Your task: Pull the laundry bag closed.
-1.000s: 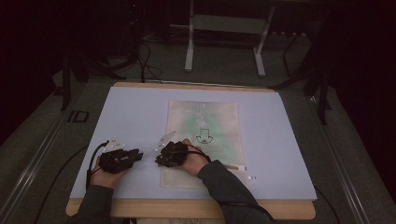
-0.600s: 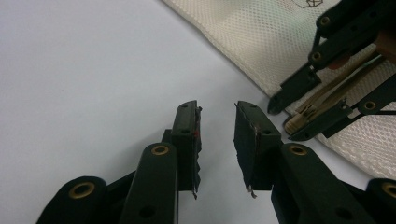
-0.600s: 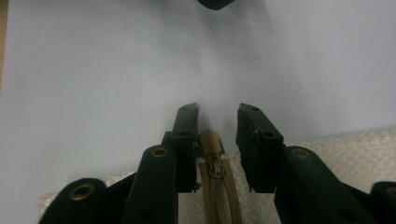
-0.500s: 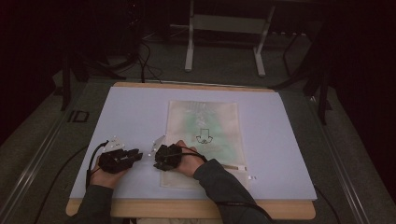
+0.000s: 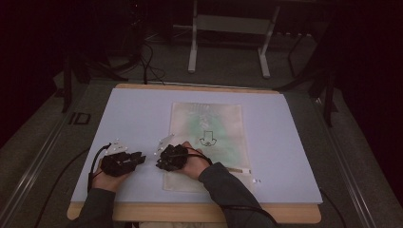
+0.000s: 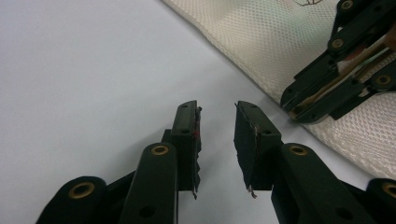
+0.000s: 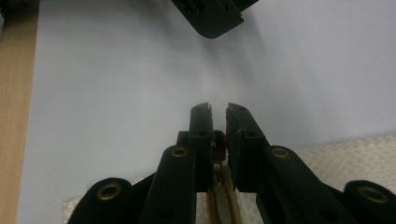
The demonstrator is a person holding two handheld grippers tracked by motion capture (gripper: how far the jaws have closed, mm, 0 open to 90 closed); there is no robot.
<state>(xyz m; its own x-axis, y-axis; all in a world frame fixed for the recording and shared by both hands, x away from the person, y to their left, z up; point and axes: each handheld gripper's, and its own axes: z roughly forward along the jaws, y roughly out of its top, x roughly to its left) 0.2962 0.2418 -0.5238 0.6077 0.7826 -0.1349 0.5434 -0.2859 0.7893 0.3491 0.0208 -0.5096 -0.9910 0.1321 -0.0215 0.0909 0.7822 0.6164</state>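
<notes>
**Layout on the table**

A mesh bag is lying flat on the table, near its middle and reaching toward the person's edge. The right hand-held gripper is sitting over the bag's near left corner, its jaws pointing left across the bag's edge, with a small pull tab sitting between them. The left hand-held gripper is resting on the bare table just left of the bag, pointing right, so the two are facing each other, close but apart. Behind the table, a stand is standing on the floor. A small tag is lying at the bag's near right edge.
</notes>
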